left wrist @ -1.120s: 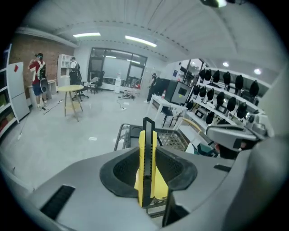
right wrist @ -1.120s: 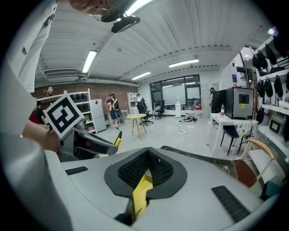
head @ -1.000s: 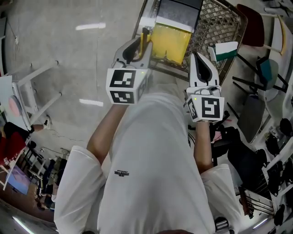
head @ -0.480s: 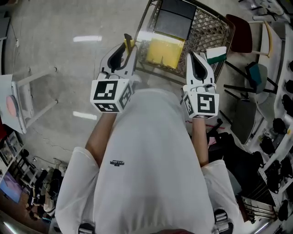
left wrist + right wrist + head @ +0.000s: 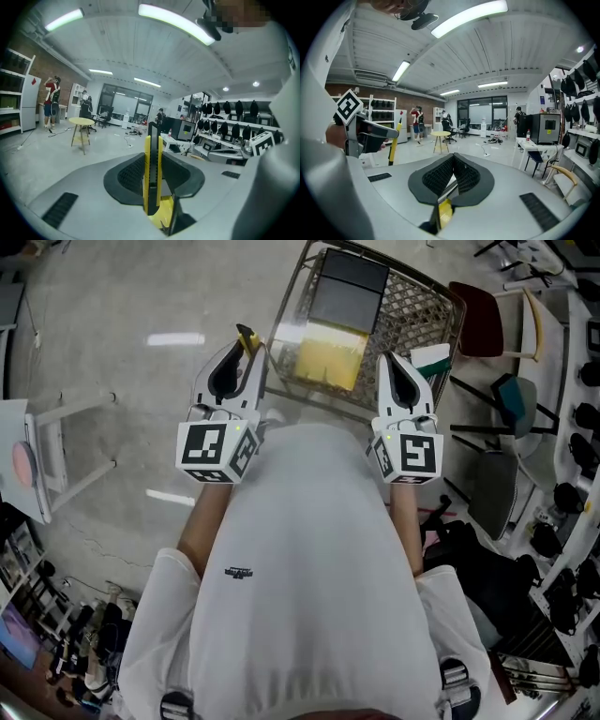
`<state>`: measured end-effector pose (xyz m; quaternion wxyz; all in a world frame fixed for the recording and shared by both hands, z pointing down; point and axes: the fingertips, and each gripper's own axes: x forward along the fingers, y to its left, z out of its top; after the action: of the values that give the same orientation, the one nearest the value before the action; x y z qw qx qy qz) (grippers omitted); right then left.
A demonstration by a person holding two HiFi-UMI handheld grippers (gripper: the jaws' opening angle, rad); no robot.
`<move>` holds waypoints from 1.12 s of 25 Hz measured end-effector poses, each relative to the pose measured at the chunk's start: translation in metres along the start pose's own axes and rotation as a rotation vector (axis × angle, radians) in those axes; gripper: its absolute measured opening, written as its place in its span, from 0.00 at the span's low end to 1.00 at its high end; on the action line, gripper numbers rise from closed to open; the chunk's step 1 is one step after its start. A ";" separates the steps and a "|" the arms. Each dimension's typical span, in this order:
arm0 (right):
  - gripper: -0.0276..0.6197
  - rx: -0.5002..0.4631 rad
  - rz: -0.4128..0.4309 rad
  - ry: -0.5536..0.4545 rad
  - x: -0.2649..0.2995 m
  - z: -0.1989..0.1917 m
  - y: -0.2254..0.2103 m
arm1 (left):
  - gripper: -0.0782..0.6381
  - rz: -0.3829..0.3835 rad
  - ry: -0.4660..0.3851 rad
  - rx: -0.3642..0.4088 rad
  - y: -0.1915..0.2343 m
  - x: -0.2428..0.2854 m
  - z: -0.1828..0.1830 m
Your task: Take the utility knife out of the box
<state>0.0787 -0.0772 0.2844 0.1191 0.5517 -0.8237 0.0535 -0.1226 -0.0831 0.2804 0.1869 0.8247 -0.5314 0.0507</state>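
Evidently your left gripper (image 5: 240,351), clamped on the slim yellow-and-black utility knife (image 5: 247,335), now sits higher than a second ago, lifted away from the clear plastic box (image 5: 291,338). Your right gripper (image 5: 394,367) is closed and empty. Removal appears complete.

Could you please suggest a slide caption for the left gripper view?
Left gripper holding a yellow utility knife upright between its jaws.

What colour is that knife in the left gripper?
Utility knife: yellow, black middle strip; left gripper view shows it best.
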 end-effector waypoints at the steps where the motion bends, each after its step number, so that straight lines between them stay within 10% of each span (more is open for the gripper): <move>1: 0.04 0.000 -0.001 -0.002 -0.001 0.001 -0.001 | 0.26 0.001 -0.007 0.001 0.000 -0.002 0.002; 28: 0.04 -0.009 0.020 -0.014 -0.002 0.007 0.003 | 0.26 0.013 -0.056 0.021 0.004 -0.012 0.013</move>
<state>0.0759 -0.0759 0.2769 0.1154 0.5431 -0.8304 0.0470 -0.1326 -0.0787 0.2658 0.1630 0.8241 -0.5413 0.0344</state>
